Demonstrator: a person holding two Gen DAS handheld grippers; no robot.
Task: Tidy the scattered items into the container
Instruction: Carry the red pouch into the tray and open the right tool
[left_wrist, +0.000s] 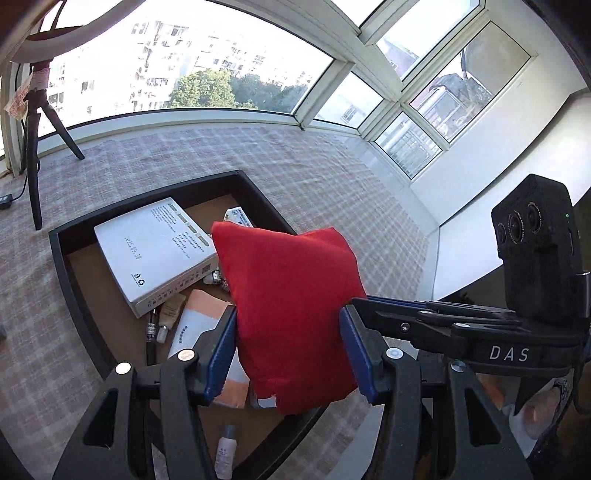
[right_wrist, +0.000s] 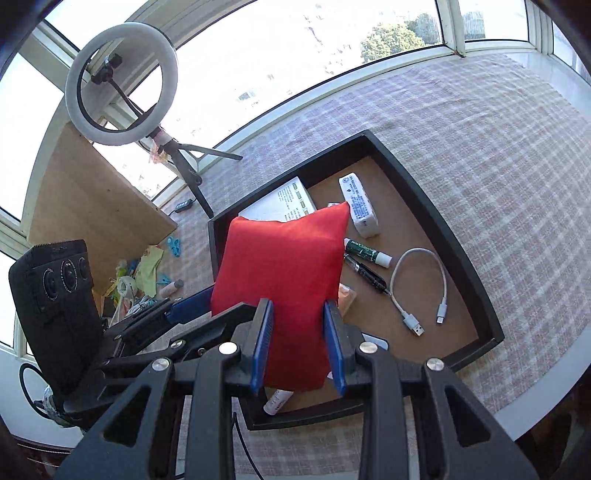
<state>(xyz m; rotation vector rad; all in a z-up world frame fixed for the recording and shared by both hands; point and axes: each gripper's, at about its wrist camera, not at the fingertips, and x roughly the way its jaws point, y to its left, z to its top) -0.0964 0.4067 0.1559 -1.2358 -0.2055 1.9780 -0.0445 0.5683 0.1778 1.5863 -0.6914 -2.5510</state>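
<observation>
the red cushion (left_wrist: 291, 314) hangs above the black tray (right_wrist: 458, 254), clamped from two sides: the left gripper (left_wrist: 291, 354) and the right gripper (right_wrist: 299, 339) each squeeze it between blue pads. below it (partly hidden) lie a white box (left_wrist: 155, 254), a white cable (right_wrist: 417, 291) and small tubes on the tray's brown floor.

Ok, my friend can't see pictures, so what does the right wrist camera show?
Both grippers hold one red cushion above a black tray on a checked tablecloth: the right gripper in front, the left gripper at its side. The tray holds a white cable, tubes and a white box.
</observation>
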